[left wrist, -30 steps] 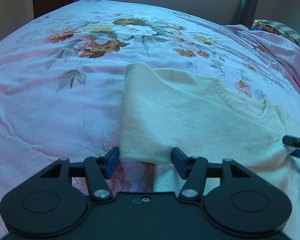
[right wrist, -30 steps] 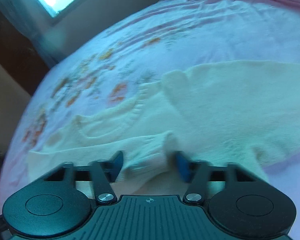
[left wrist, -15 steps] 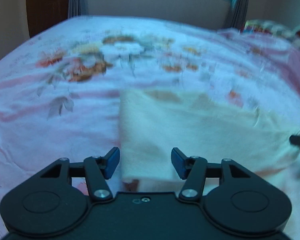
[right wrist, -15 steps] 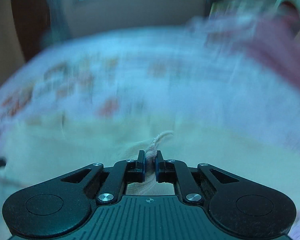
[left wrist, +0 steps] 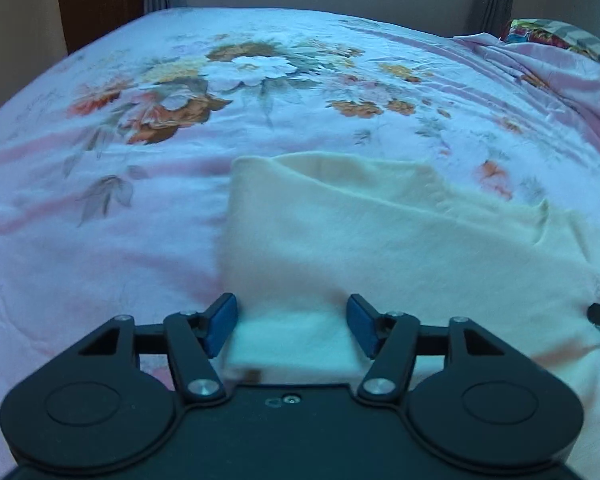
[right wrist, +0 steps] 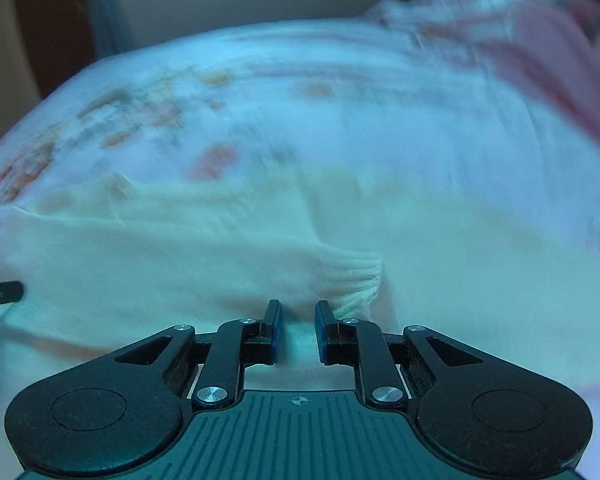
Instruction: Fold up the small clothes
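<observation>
- Since the earlier left wrist frame, the folded cream sweater (left wrist: 380, 240) sits closer under the left gripper (left wrist: 292, 326), whose jaws have just been opening and now stand wide, pads clear of the near hem between them.
- Left wrist view: the sweater lies flat on the floral bedsheet (left wrist: 100, 200), long axis running left to right, its straight folded edge at the left. A crumpled pink quilt (left wrist: 560, 80) lies far right; the other gripper's black tip pokes in at the right edge.
- Right wrist view, blurred: the right gripper (right wrist: 298, 330) has just been opening to a narrow gap, with the ribbed cuff (right wrist: 360, 280) lying released just beyond its pads.
</observation>
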`<state>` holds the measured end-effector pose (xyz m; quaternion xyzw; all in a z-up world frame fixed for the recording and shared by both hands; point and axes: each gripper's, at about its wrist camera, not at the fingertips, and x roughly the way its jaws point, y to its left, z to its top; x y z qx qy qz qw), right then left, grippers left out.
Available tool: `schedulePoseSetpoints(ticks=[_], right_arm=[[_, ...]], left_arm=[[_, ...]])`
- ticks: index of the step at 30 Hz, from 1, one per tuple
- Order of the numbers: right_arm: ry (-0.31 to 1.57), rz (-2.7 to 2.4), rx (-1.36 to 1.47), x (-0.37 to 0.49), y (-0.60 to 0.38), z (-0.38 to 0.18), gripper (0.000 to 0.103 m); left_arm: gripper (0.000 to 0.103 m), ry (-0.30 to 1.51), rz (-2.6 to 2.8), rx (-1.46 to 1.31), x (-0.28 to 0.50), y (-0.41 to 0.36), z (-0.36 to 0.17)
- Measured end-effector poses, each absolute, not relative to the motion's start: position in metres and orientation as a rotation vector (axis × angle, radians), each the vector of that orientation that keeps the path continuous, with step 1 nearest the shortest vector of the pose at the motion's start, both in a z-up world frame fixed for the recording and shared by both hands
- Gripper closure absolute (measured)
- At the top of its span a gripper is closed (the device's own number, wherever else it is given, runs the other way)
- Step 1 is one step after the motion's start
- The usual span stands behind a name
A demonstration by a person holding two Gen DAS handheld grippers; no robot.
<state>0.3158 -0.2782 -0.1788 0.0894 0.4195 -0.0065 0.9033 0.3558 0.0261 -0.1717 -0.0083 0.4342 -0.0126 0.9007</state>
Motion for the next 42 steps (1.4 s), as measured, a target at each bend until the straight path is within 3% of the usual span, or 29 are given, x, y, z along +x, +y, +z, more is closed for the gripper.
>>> schedulePoseSetpoints(ticks=[3, 10, 15, 30, 42], right_arm=[[0.831, -0.015, 0.232, 0.304, -0.289, -0.164, 0.087], [0.812, -0.032, 0.294, 0.248, -0.316, -0.143, 0.086], [0.819, -0.116, 0.354, 0.208, -0.351, -0.143, 0.062], [0.807, -0.404, 0.463, 0.155, -0.494, -0.157, 0.062], [0.756, -0.601, 0.716, 0.160, -0.606, -0.184, 0.062]], left_arm=[[0.045, 0.906, -0.025, -0.091, 0.341, 0.036, -0.162], [0.039, 0.866, -0.090, -0.052, 0.289, 0.023, -0.146], [0.039, 0.918, -0.088, -0.061, 0.268, 0.011, -0.161], [0.037, 0.913, -0.100, -0.037, 0.249, -0.025, -0.159], [0.037, 0.910, -0.174, -0.022, 0.302, -0.102, -0.156]])
